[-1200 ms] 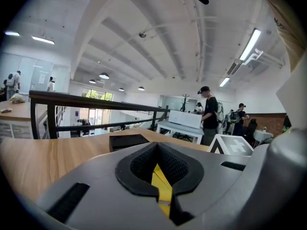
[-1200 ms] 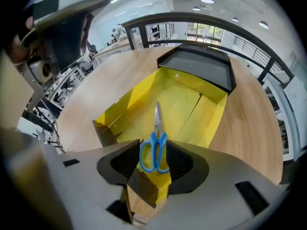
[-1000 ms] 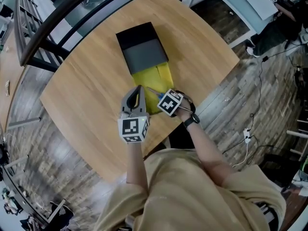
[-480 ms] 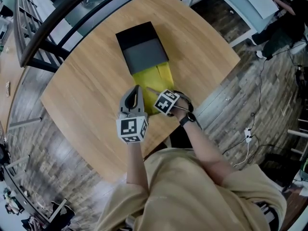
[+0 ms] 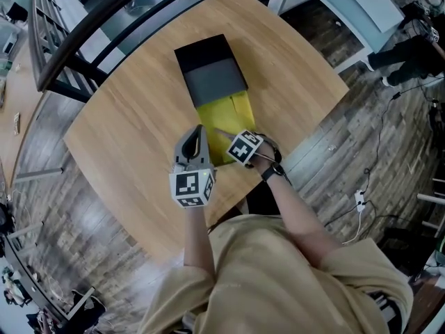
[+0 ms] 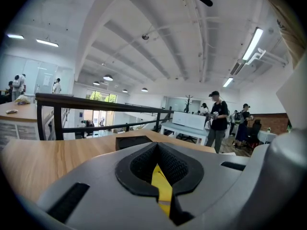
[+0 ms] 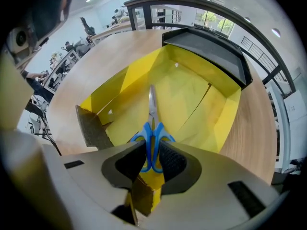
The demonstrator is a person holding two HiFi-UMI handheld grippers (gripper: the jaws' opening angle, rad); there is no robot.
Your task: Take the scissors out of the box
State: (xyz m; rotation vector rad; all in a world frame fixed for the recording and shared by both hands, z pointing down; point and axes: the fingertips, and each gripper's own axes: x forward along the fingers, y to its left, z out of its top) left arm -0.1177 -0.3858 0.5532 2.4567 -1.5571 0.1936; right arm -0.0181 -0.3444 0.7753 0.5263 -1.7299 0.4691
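The box lies in the middle of the round table: a black sleeve (image 5: 211, 72) with a yellow tray (image 5: 229, 110) pulled out toward me. Blue-handled scissors (image 7: 152, 128) lie lengthwise in the tray (image 7: 192, 95), blades pointing at the sleeve (image 7: 206, 49). My right gripper (image 7: 152, 158) points steeply down into the tray. Its jaws are closing, and the pads touch the blue handle loops on both sides. In the head view its marker cube (image 5: 245, 148) hides the jaws. My left gripper (image 5: 197, 132) sits at the tray's near left corner, shut on a thin yellow flap (image 6: 161, 188).
A torn brown cardboard flap (image 7: 93, 128) stands at the tray's near end. The wooden table (image 5: 132, 138) is bare around the box. A black railing (image 5: 90, 16) runs behind it. Cables (image 5: 358, 200) lie on the plank floor at right.
The right gripper's cube has tilted slightly over the tray. The left gripper has kept still at the tray's corner.
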